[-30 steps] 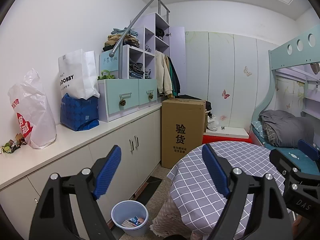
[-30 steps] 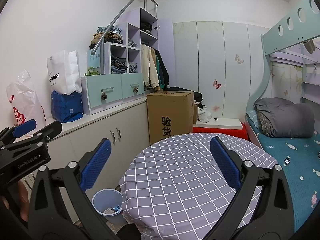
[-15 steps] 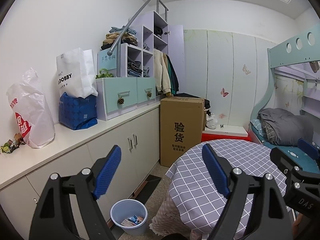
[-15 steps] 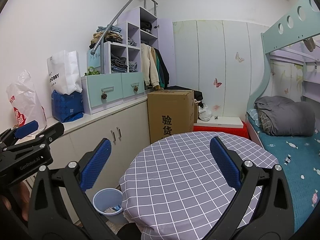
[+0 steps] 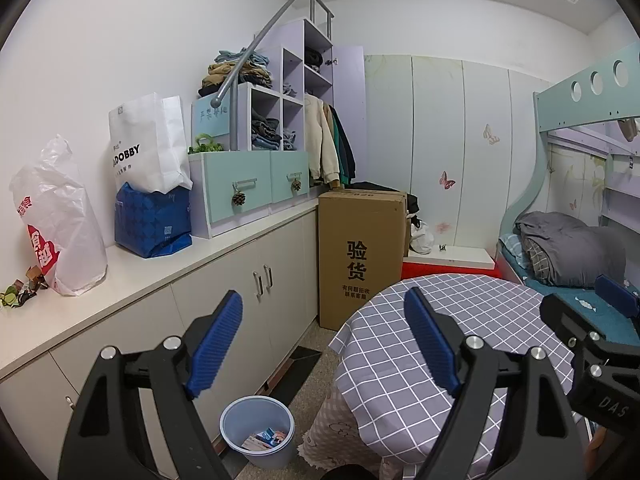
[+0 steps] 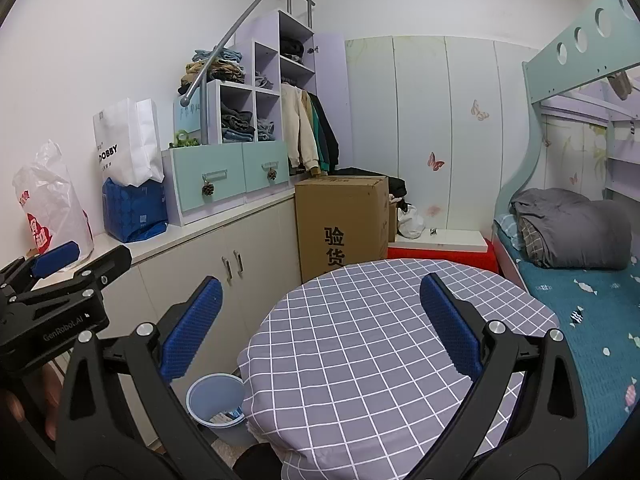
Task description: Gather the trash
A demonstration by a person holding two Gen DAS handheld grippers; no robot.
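1. Left wrist view: my left tool (image 5: pixel 322 316) hangs in the lower middle of the frame, blue pads spread wide with nothing between them. Down at the bottom centre, the pale blue bin (image 5: pixel 257 431) stands on the floor with some wrappers (image 5: pixel 266 439) lying inside it, tucked between the white cabinet (image 5: pixel 224 320) on the left and the round worktop (image 5: pixel 460 320) with its grey checked cloth on the right. At far left, small scraps (image 5: pixel 22 289) lie on the cabinet top just beside a white plastic bag (image 5: pixel 60 216). The right tool pokes in at the right edge.

2. Right wrist view: my right tool (image 6: pixel 320 316) sits in the lower middle above the checked cloth, pads spread apart, gripping nothing. The bin shows at lower left of centre, its right side hidden behind the cloth's edge. The left tool fills the left edge, and I can see fingers (image 6: pixel 24 408) wrapped around its handle. A cardboard box (image 6: pixel 340 224) stands beyond the worktop in mid-frame.
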